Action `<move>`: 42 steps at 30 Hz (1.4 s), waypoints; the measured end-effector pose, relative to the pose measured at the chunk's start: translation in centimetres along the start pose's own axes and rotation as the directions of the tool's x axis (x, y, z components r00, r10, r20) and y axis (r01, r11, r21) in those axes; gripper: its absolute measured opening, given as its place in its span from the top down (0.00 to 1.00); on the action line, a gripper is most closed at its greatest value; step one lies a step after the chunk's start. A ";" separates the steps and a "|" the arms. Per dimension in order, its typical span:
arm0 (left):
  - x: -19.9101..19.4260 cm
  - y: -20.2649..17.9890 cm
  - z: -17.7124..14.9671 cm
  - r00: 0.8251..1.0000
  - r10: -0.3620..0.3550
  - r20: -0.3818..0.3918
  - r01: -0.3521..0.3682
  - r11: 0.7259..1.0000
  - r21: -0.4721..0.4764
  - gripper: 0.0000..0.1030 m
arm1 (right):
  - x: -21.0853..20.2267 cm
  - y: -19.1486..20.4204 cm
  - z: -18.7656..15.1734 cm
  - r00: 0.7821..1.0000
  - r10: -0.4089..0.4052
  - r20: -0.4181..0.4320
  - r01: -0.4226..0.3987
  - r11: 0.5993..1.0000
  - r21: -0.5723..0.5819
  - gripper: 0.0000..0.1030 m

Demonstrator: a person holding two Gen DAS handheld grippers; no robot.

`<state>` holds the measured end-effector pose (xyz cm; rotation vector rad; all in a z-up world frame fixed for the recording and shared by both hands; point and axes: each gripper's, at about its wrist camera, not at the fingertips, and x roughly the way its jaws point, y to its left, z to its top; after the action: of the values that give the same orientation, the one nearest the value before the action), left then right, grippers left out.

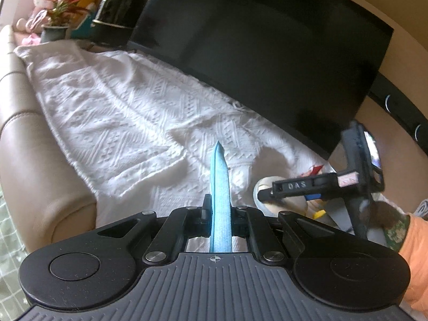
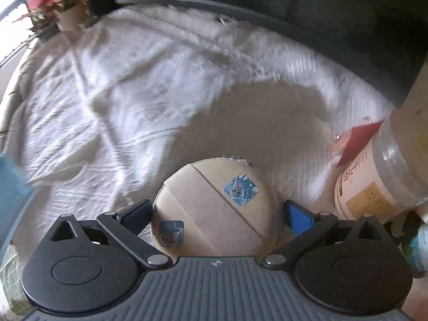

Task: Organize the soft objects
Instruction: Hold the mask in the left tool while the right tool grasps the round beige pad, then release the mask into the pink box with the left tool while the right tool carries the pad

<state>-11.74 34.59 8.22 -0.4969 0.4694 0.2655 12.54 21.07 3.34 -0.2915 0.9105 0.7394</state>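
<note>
A round cream puff [image 2: 203, 200] with a fabric band and two blue stickers sits between the blue fingers of my right gripper [image 2: 217, 211], which is shut on its sides. It stays sharp while the background blurs. In the left wrist view the same gripper [image 1: 263, 194] shows at the right, with the cream puff [image 1: 260, 184] at its tip. My left gripper [image 1: 218, 147] is shut, its blue fingers pressed flat together with nothing between them, above a white knitted blanket [image 1: 120, 107]. Its blue fingers [image 2: 12, 187] appear blurred at the left edge of the right wrist view.
The blanket [image 2: 120, 80] covers a beige leather seat [image 1: 32, 160]. A large black screen [image 1: 267, 53] stands along the back. A potted plant [image 1: 57, 13] and a black appliance [image 1: 120, 8] stand far left. A plastic jar [image 2: 379, 176] lies at the right. An orange sleeve [image 1: 417, 254] shows.
</note>
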 end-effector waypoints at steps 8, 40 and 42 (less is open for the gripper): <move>0.8 -4.6 0.2 0.984 -0.167 -0.061 0.174 0.978 0.118 0.93 | -12.6 -0.5 -5.1 0.967 -0.012 0.255 0.024 0.999 -0.042 0.01; 22.1 -43.5 -9.2 0.799 -0.342 -0.494 0.566 0.704 0.429 0.86 | -29.0 -10.8 -32.5 0.743 -0.668 0.045 0.500 0.598 0.626 0.01; 21.7 -44.4 -8.4 0.804 -0.349 -0.481 0.573 0.671 0.472 0.86 | -28.7 -11.6 -32.6 0.747 -0.664 0.029 0.500 0.590 0.634 0.01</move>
<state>19.58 -4.52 8.55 -0.0137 0.7234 -0.4935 -10.59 -17.35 6.01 0.0794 0.6754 -0.1629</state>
